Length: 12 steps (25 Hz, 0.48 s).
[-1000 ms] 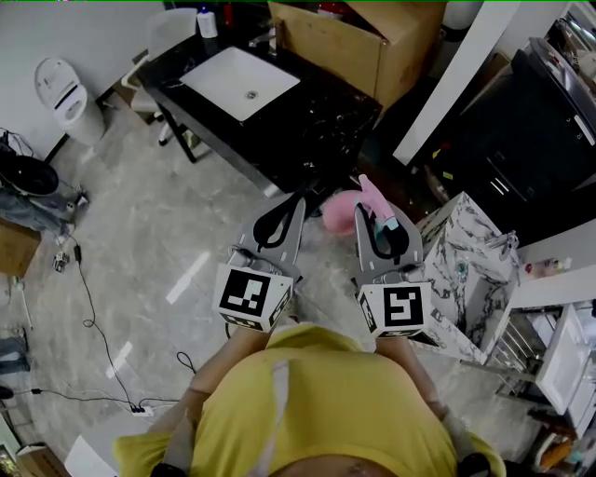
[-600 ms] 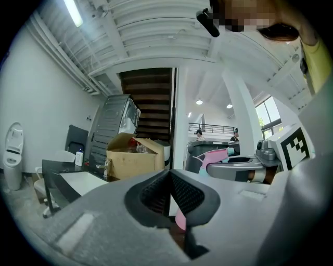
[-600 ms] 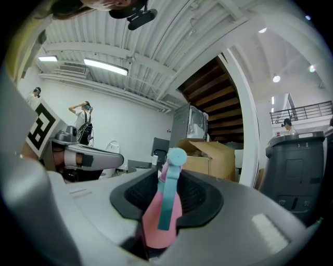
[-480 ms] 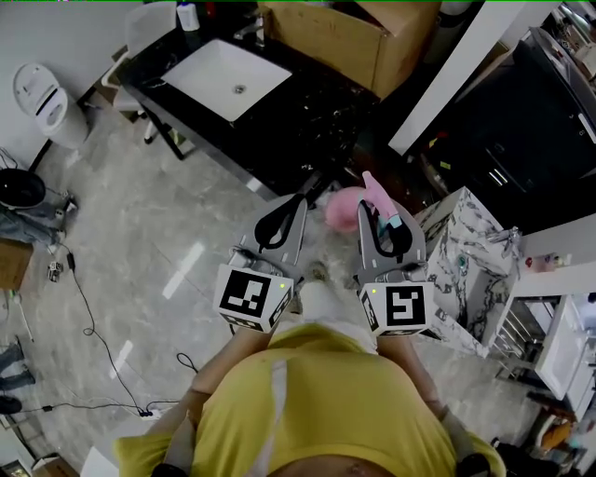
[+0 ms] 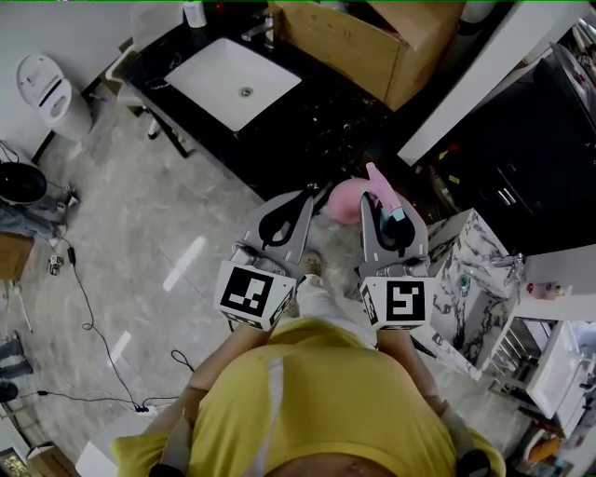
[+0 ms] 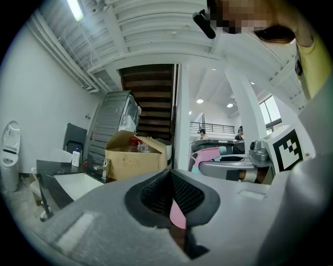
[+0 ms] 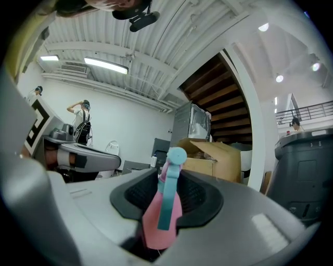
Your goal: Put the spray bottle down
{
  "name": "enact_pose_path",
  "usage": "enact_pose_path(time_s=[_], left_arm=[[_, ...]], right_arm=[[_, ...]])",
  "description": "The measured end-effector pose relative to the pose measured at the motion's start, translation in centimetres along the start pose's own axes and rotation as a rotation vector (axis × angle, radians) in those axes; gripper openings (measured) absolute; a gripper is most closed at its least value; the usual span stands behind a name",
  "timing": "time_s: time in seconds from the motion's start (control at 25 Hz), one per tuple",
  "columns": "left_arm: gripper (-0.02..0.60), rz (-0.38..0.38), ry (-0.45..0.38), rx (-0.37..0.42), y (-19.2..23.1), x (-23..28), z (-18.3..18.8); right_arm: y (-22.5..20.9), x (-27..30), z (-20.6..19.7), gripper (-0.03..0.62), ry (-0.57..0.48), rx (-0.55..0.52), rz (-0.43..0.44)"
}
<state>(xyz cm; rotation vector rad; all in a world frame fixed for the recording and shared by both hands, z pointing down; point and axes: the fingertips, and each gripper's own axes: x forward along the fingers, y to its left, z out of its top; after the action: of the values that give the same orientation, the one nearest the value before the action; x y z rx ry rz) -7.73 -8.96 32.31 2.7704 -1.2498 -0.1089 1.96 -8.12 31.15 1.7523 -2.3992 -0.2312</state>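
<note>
My right gripper (image 5: 384, 203) is shut on the neck of the pink spray bottle (image 7: 162, 208), which stands upright between the pads with its teal trigger facing the camera. The bottle's pink head (image 5: 377, 183) sticks out past the jaws in the head view. My left gripper (image 5: 312, 197) is held beside it at the same height, jaws closed, with a thin pink strip (image 6: 177, 215) that looks like cloth pinched in the gap. A rounded pink mass (image 5: 345, 200) lies between the two tips; I cannot tell whether it is bottle or cloth. Both grippers point level toward the black counter (image 5: 321, 121).
The counter holds a white sink (image 5: 233, 82), a small white bottle (image 5: 194, 13) and an open cardboard box (image 5: 372, 42). A marble-patterned cabinet (image 5: 470, 270) stands at the right, a white bin (image 5: 51, 93) at the left. Cables (image 5: 93, 326) trail over the grey floor.
Both grippers have travelled forward together; their tips now reach the counter's near edge. The bottle stays in the right gripper and neither pair of jaws has changed.
</note>
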Motion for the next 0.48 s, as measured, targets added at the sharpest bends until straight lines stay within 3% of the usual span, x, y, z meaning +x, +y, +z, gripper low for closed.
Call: enact_pose_path(time_s=[0.48], left_arm=[[0.003, 0.012, -0.012, 0.005, 4.2, 10.3, 0.8]], right_arm=[[-6.2, 9.3, -1.7, 0.112, 0.006, -0.020, 0.026]])
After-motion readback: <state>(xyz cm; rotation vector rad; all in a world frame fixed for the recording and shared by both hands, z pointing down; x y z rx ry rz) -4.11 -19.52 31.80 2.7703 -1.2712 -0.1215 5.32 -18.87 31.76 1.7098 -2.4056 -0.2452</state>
